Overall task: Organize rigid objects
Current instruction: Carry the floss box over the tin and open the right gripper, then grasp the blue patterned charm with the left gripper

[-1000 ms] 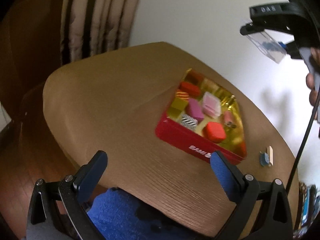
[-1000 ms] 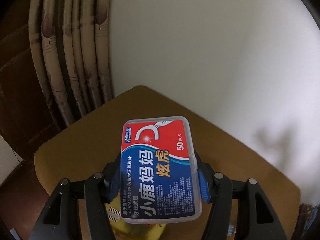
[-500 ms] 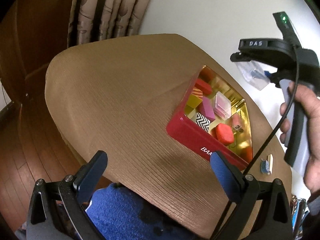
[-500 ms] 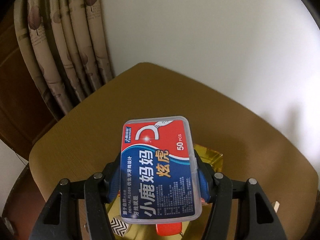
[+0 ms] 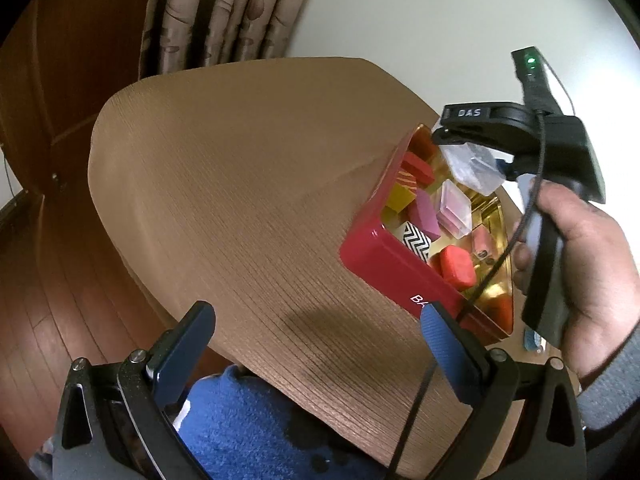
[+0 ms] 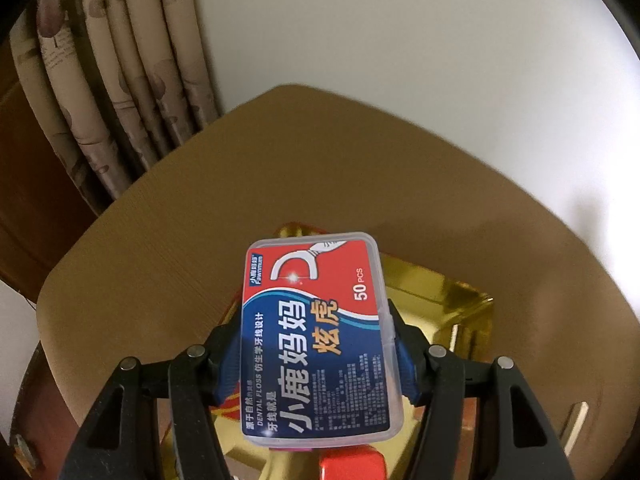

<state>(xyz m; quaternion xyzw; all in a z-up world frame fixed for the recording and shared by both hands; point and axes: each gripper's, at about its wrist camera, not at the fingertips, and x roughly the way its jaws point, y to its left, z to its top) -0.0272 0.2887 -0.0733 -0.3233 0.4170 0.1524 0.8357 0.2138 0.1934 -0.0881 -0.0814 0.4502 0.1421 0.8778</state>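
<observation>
The brown table fills most of the left wrist view; the red tin with a gold inside sits at the right, already crowded with small blocks. The floss box, centre of the right wrist view, hangs over the tin, pinched by its long edges in the right gripper. Clear hard plastic: probably light, stiff and slick, so the edge hold suits it. The left gripper, lower frame, gapes empty.
</observation>
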